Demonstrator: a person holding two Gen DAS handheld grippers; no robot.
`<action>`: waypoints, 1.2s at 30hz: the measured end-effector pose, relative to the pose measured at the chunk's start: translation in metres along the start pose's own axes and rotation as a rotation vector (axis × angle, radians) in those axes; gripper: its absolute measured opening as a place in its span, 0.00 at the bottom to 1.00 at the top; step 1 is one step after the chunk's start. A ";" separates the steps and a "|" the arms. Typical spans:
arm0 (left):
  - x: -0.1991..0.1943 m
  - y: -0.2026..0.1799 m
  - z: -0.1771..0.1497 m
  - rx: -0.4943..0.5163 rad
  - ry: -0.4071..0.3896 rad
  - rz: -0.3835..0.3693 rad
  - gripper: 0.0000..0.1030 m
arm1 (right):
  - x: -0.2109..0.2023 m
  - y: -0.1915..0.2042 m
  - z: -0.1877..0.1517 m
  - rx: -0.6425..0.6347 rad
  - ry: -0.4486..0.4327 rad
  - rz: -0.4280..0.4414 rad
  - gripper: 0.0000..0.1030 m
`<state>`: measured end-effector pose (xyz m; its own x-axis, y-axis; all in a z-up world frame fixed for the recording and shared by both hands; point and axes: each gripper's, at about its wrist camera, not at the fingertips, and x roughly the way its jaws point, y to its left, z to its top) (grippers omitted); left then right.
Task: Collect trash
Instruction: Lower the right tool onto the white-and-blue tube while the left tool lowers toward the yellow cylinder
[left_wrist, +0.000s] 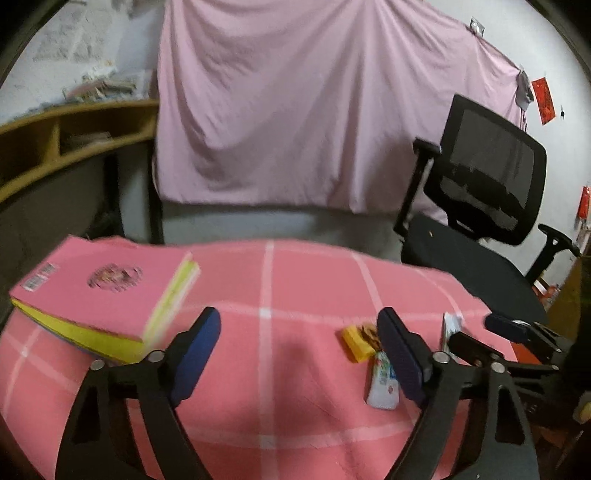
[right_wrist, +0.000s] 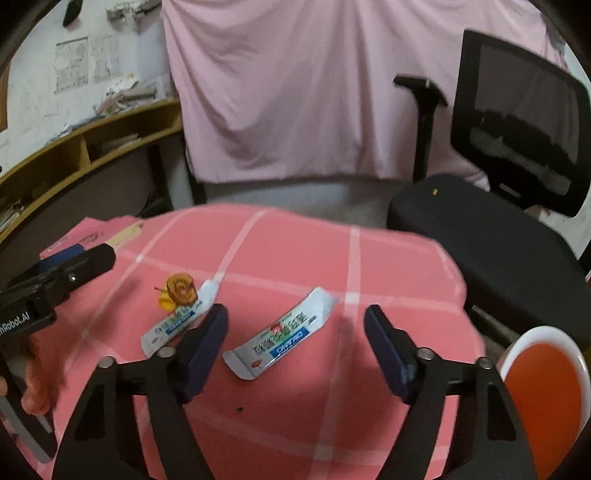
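Observation:
Trash lies on a pink checked tablecloth (right_wrist: 295, 424). A white wrapper with blue and green print (right_wrist: 280, 338) lies flat below the spread fingers of my right gripper (right_wrist: 295, 314), which is open; the pads stand apart from it. A second white wrapper (right_wrist: 173, 321) and a crumpled yellow-brown wrapper (right_wrist: 179, 290) lie to its left. In the left wrist view my left gripper (left_wrist: 297, 317) is open over bare cloth. The yellow wrapper (left_wrist: 356, 341) and a white wrapper (left_wrist: 382, 384) lie by its right finger, which partly hides them.
An orange bin with a white rim (right_wrist: 543, 332) stands off the table's right side. A thick pink book (left_wrist: 99, 291) lies at the table's left. A black office chair (left_wrist: 487, 173) stands behind on the right, a hanging pink sheet (left_wrist: 295, 110) and a wooden shelf (left_wrist: 74, 140) beyond.

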<state>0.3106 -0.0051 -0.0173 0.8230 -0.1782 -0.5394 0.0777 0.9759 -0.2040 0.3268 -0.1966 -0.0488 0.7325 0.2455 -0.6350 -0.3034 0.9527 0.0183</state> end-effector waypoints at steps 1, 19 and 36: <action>0.004 0.000 0.000 -0.004 0.023 -0.015 0.70 | 0.003 -0.001 0.001 0.004 0.013 0.008 0.62; 0.047 -0.032 -0.001 0.081 0.233 -0.143 0.18 | 0.006 -0.006 -0.001 0.020 0.052 0.050 0.19; 0.020 -0.023 -0.008 0.027 0.202 -0.156 0.14 | 0.000 -0.012 -0.012 0.056 0.048 0.125 0.12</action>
<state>0.3207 -0.0325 -0.0304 0.6708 -0.3457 -0.6561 0.2117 0.9372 -0.2774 0.3227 -0.2099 -0.0582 0.6604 0.3553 -0.6615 -0.3548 0.9241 0.1421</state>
